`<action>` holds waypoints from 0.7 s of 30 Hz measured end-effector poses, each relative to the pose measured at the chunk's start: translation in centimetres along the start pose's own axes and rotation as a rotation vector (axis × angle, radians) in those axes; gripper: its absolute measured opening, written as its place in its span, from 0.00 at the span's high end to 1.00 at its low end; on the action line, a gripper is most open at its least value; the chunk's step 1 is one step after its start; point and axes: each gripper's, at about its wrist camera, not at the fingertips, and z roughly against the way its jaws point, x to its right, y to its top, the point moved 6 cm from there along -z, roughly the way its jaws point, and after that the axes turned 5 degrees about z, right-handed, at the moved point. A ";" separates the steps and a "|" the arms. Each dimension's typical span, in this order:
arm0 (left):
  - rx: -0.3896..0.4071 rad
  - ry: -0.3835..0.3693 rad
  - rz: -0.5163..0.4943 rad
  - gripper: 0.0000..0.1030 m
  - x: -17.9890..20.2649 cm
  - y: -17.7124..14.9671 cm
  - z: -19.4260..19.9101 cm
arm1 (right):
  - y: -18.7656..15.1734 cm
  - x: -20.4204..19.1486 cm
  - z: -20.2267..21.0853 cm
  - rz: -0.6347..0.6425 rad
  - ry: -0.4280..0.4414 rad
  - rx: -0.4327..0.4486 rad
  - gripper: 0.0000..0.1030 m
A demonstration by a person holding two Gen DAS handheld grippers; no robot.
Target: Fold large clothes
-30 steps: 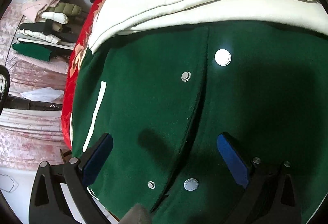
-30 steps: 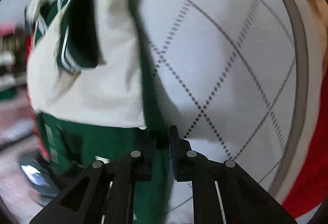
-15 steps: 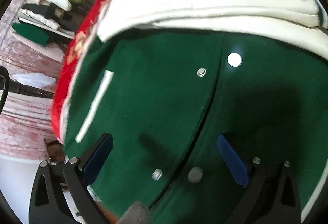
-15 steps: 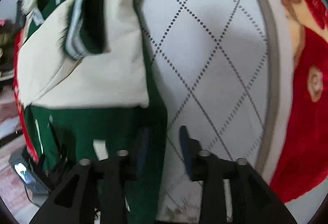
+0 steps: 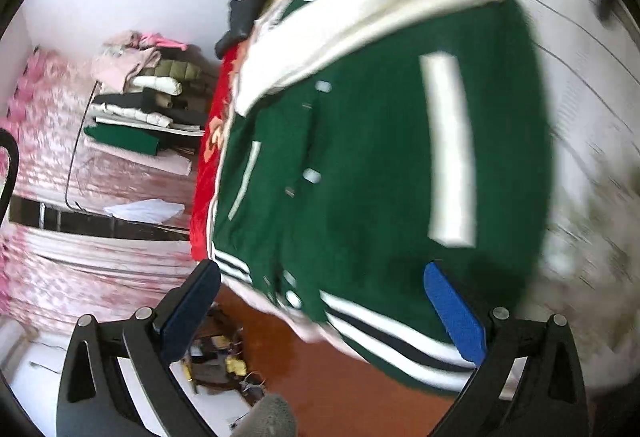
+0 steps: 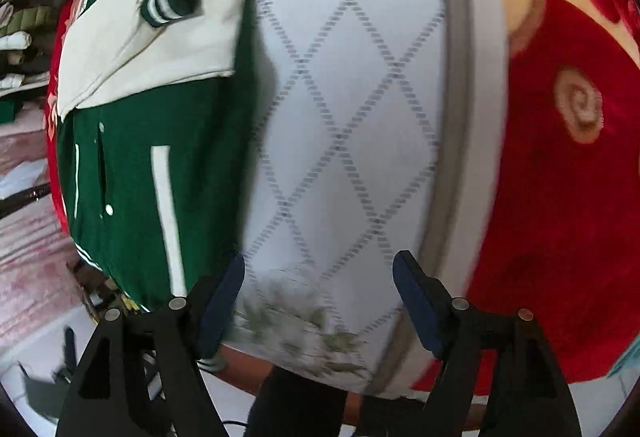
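— Both jaws?
— Right gripper (image 6: 318, 297) has just been opening, nothing between; left gripper (image 5: 332, 311) spread, empty.
— The thick green-and-cream wool varsity jacket (image 5: 380, 157)?
— On the white quilted mattress (image 6: 352, 117), ten o'clock. Heavy, floppy; grasp the striped ribbed hem (image 5: 392, 333).

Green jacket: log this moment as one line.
item: green jacket, cream sleeve folded over | surface: quilted mattress | left claw: open, empty | right claw: just opening, jacket released

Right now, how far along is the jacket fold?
Done: both cream sleeves lie folded across the green jacket on the quilted mattress. In hand: nothing; the right tool has just opened, left tool open too. Left: folding the body up from the striped hem.
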 end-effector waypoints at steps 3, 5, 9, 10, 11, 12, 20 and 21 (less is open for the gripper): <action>0.010 0.099 -0.059 0.00 3.5 -0.9 0.7 | 0.1 2.6 1.1 0.005 -0.005 0.000 0.24; 0.004 0.159 -0.083 0.00 5.1 -0.9 -0.5 | 0.5 3.8 1.7 -0.010 0.007 0.005 0.24; -0.030 0.241 -0.094 0.00 6.3 0.2 -3.2 | 1.0 4.9 2.3 -0.028 0.029 0.015 0.24; -0.039 0.244 -0.085 0.00 6.2 0.4 -3.5 | 1.5 5.3 2.4 -0.033 0.036 0.018 0.24; -0.058 0.244 -0.075 0.00 6.0 0.9 -4.1 | 1.9 5.8 2.7 -0.036 0.046 0.021 0.24; -0.086 0.220 -0.060 0.00 5.8 1.2 -4.3 | 2.2 5.7 2.7 -0.035 0.052 0.021 0.24; -0.051 0.110 -0.103 0.00 8.8 0.8 -1.0 | 4.1 5.2 2.5 -0.045 0.085 0.026 0.24; -0.070 0.112 -0.120 0.00 9.2 0.6 -1.7 | 4.1 4.0 1.7 -0.047 0.084 0.024 0.24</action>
